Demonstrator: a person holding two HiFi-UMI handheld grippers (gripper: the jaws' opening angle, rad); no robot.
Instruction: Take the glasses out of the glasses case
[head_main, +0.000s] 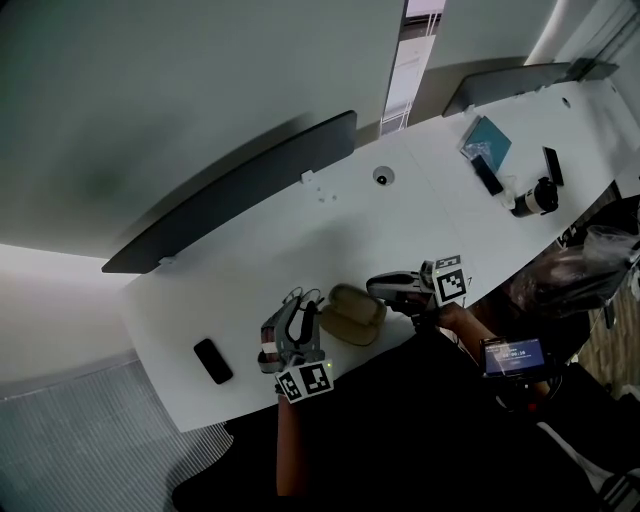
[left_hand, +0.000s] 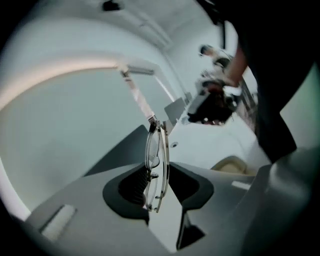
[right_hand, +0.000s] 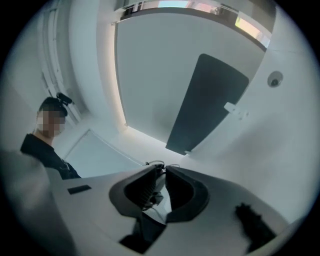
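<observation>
Left claw (left_hand: 159, 172) — narrowly parted — clamps the glasses (left_hand: 153, 150).

There are 2 grippers: the left gripper (head_main: 297, 312) and the right gripper (head_main: 373, 287). I count 1 pair of glasses (left_hand: 156, 165) and 1 beige glasses case (head_main: 355, 315). There are 3 flat dark slabs: the near slab (head_main: 213, 360), the middle slab (head_main: 488, 175) and the far slab (head_main: 552, 165). There are 2 dark panels, the long panel (head_main: 230, 195) and the short panel (head_main: 510, 85). There is 1 teal booklet (head_main: 487, 140), and 1 other person (right_hand: 42, 145).
</observation>
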